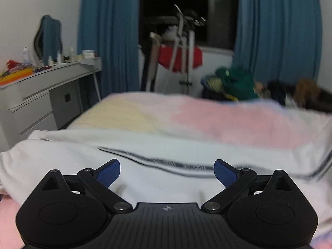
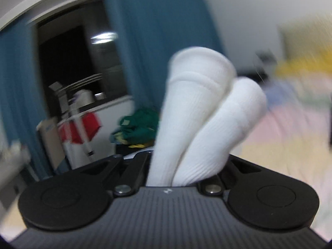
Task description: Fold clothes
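Observation:
A white garment [image 1: 145, 178] with dark stripes lies spread on the bed in the left wrist view. My left gripper [image 1: 167, 172] hovers just above it, open, its blue pads [image 1: 109, 172] wide apart with nothing between them. In the right wrist view, white ribbed fabric [image 2: 199, 112], bunched into two rounded lobes, stands up from my right gripper [image 2: 184, 174], which is shut on it. The right fingertips are hidden behind the cloth. That view is blurred by motion.
The bed [image 1: 186, 116] has a pastel yellow and pink cover. A grey dresser [image 1: 41, 95] with bottles stands at the left. A drying rack [image 1: 182, 47] with red cloth and a pile of green clothes [image 1: 236, 83] sit beyond the bed, before blue curtains [image 1: 110, 33].

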